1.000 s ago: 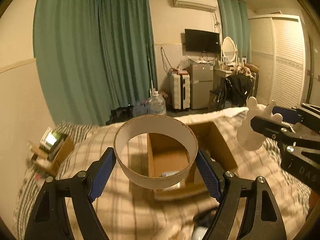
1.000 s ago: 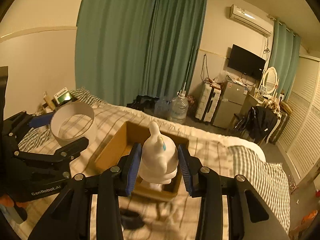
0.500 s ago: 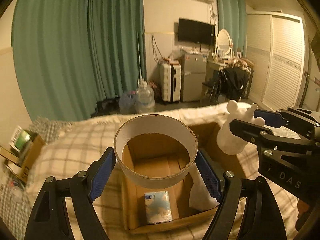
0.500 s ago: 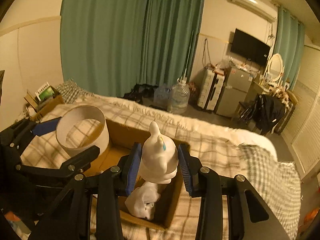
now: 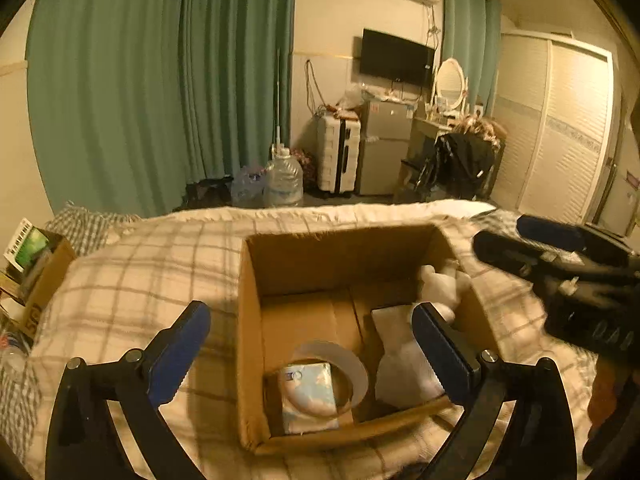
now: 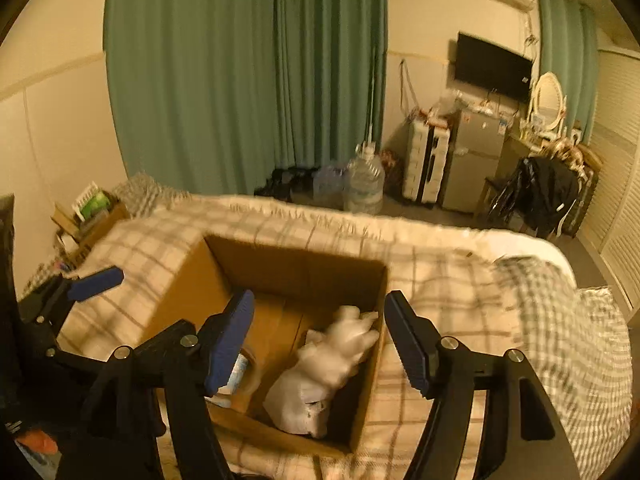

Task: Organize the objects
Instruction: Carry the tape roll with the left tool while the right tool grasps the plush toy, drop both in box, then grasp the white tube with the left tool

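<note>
Now both fingers gape empty; white figurine (image 6: pixel 328 364) lies lengthwise in cardboard box (image 6: pixel 180 280).

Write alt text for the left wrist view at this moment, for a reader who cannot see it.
The open left gripper hangs empty over a cardboard box on a plaid-covered bed. Inside the box lie a white cardboard ring around a tissue pack, and a white figurine beside crumpled white wrapping. The right gripper shows at the right edge, blurred.

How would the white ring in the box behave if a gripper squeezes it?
The ring looks thin-walled and hollow, so it is probably light and may flex or dent. Leaning on the tissue pack in the box, it could slip or roll when nudged.
</note>
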